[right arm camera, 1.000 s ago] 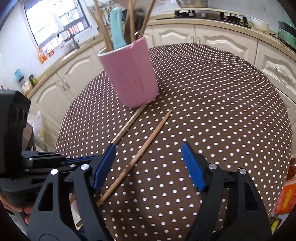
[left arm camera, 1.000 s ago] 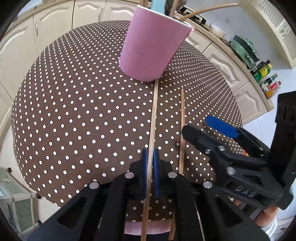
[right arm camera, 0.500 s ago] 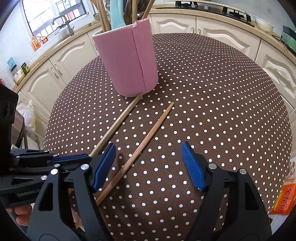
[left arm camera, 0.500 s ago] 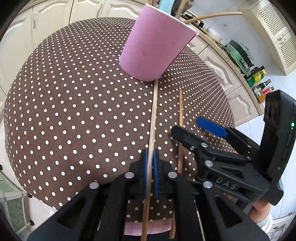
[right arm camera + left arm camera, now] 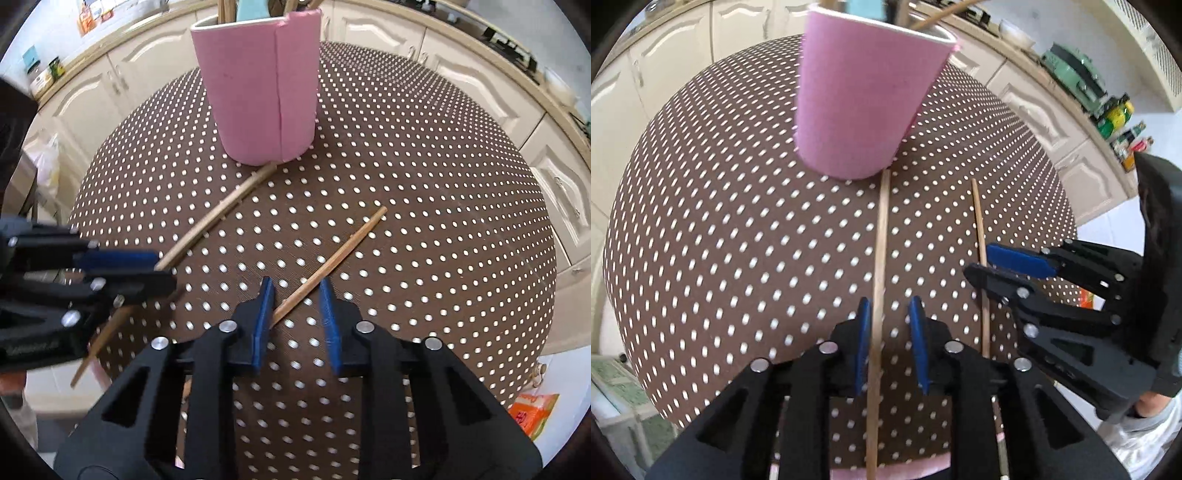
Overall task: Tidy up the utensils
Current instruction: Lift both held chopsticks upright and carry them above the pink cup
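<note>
A pink utensil cup [image 5: 864, 99] with several utensils stands on the brown polka-dot table [image 5: 720, 229]; it also shows in the right wrist view [image 5: 262, 85]. Two wooden chopsticks lie in front of it. My left gripper [image 5: 888, 325] is open, its jaws a little apart on either side of the left chopstick [image 5: 881, 258], which lies on the table with its tip at the cup's base. My right gripper [image 5: 295, 310] is open with its jaws partly closed around the near end of the right chopstick [image 5: 332, 258], not clamping it.
The round table's edge curves close on all sides. Cream kitchen cabinets [image 5: 443, 48] and a counter with bottles [image 5: 1115, 114] ring the room. An orange packet [image 5: 532, 413] lies on the floor at the right.
My left gripper has opened and let go of the left chopstick, which now rests on the table. My right gripper has moved onto the right chopstick and narrowed its jaws around it.
</note>
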Available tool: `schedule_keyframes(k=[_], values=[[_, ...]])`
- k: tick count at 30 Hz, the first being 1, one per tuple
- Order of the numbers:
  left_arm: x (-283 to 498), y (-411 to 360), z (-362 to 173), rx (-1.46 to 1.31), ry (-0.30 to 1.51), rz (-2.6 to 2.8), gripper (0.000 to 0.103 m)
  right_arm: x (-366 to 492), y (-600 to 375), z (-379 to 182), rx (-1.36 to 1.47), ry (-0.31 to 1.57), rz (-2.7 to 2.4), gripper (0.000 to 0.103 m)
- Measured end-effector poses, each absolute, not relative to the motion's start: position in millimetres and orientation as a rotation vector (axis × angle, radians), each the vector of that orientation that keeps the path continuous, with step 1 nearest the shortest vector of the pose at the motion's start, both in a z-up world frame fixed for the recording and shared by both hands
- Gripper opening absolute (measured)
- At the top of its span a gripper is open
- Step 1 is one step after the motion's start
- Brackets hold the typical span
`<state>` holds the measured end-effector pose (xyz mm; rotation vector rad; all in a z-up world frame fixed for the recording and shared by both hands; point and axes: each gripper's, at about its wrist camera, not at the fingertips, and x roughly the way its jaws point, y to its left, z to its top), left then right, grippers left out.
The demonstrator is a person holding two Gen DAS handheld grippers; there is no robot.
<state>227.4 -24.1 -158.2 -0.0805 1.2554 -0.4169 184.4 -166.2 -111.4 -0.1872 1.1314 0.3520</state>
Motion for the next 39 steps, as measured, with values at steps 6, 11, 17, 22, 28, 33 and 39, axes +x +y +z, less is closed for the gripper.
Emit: schedule_keyframes(k=[6,11,17,22,28,33,39], values=[[240,-43,-157,0.035,1.235,-0.387,0.015,197,-185,-110,-0.124,1.195,0.413,0.016],[237,-49,-155,0.011,1.202,-0.407,0.005,203,-203,-111,-0.062,1.192,0.424,0.006],[214,-53,-140,0.002,1.071,-0.418,0.005,197,-221,-111,0.022,1.154,0.435,0.006],[193,-50,-108,-0.014,0.895,-0.427,0.005,189,-255,-94,0.123,1.047,0.46,0.006],[178,-53,-68,-0.003,0.703,-0.411,0.005,172,-274,-57,0.212,0.9,0.496,0.006],[179,-74,-34,0.034,0.553,-0.358,0.005,162,-284,-31,0.259,0.763,0.526,0.006],[177,-72,-10,0.048,0.437,-0.307,0.005,150,-301,-6,0.307,0.564,0.507,0.006]])
